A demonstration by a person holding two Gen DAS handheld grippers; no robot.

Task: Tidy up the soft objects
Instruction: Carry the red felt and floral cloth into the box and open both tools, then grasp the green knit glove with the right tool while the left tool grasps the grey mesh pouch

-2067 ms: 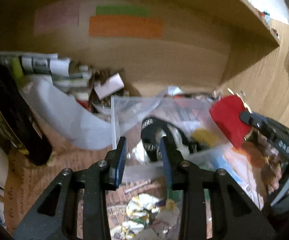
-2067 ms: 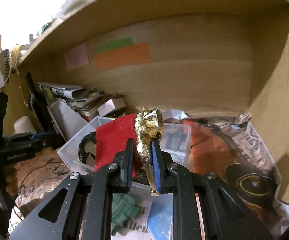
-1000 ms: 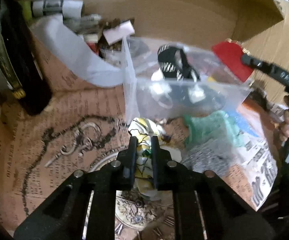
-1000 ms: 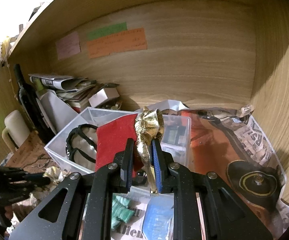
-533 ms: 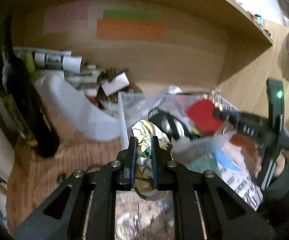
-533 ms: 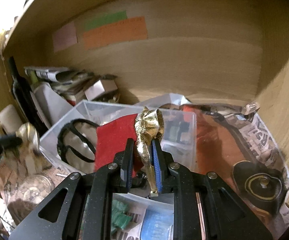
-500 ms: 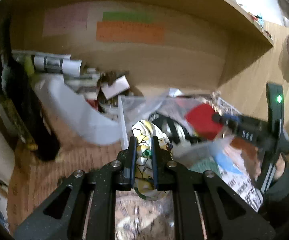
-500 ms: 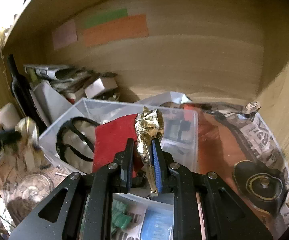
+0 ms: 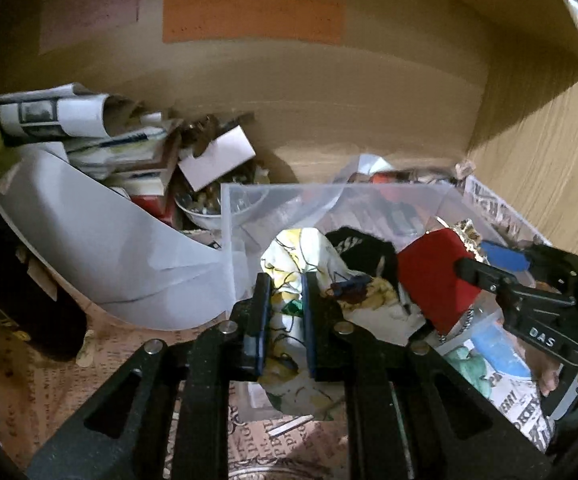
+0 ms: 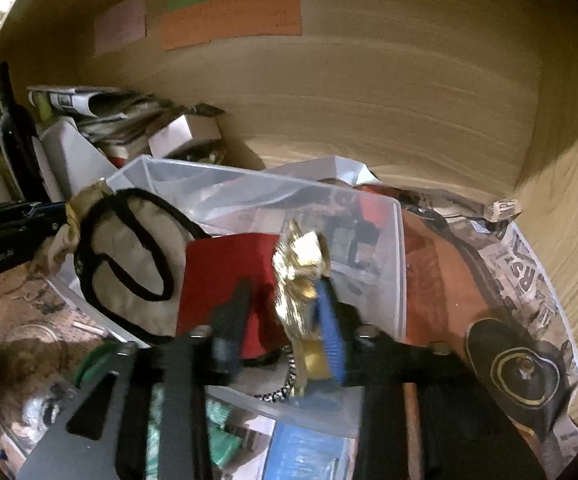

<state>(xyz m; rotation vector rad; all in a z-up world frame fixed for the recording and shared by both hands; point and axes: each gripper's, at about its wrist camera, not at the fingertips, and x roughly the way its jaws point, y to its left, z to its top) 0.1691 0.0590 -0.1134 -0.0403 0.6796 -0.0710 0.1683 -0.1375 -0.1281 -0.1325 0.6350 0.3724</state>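
My left gripper (image 9: pixel 283 308) is shut on a white and yellow printed cloth (image 9: pixel 301 248) and holds it over the near left wall of a clear plastic bin (image 9: pixel 273 194). A black strap (image 9: pixel 353 244) lies in the bin on pale fabric. My right gripper (image 10: pixel 285 312) has its jaws apart around a red cloth pouch (image 10: pixel 225 276) with a gold frill (image 10: pixel 301 268), over the bin's (image 10: pixel 399 264) front edge. The pouch (image 9: pixel 437 276) and right gripper (image 9: pixel 489 268) also show in the left wrist view.
The bin stands on newspaper inside a wooden shelf nook. Rolled papers (image 9: pixel 53 114), a white box (image 9: pixel 217 158) and a white sheet (image 9: pixel 89 240) pile at the back left. A dark bottle (image 10: pixel 15 132) stands at left. Green (image 10: pixel 221 440) and blue (image 10: pixel 305 456) items lie in front of the bin.
My left gripper closed on the printed cloth on the newspaper, lifted it and carried it to the bin. My right gripper's jaws have widened around the red pouch over the bin.
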